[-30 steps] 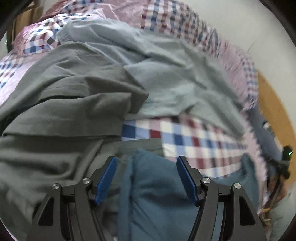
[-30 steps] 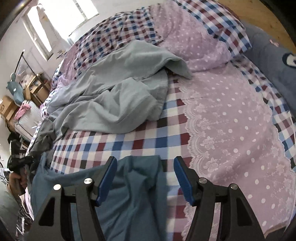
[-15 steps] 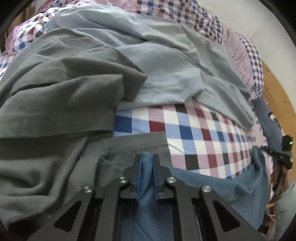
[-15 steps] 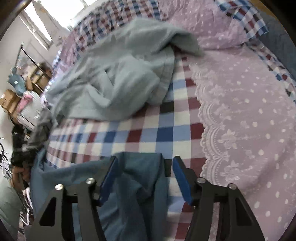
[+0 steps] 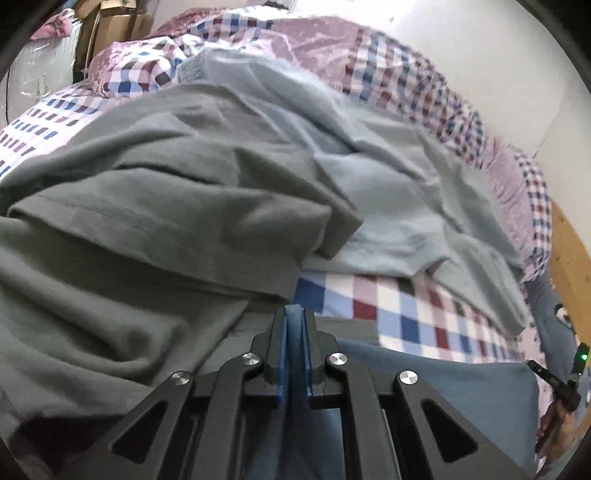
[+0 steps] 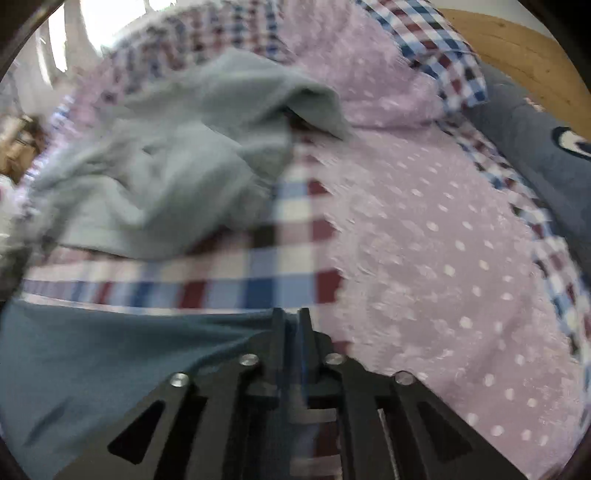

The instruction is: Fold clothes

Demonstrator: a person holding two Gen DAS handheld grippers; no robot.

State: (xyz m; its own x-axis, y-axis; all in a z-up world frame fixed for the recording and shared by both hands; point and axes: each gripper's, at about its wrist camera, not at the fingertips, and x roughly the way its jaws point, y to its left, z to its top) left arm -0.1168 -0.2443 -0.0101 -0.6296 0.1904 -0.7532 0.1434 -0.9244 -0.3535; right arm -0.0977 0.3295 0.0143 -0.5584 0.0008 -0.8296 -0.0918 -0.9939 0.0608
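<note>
A blue garment lies stretched along the near edge of the bed. My left gripper is shut on a fold of its edge, which sticks up between the blue pads. In the right wrist view the same blue garment spreads to the left. The jaws of my right gripper are closing, nearly together, with the garment's right edge pinched between them. Beyond the left gripper a dark grey garment lies crumpled, partly over a pale grey-blue garment.
The bed has a checked cover and a lilac dotted panel. The pale garment lies in a heap mid-bed. A navy pillow and wooden headboard are at the far right. Cardboard boxes stand beyond the bed.
Both grippers stood open over the blue garment's edge. The left one closed on a fold first; the right one then narrowed onto the other end. The cloth between them is now pulled straighter.
</note>
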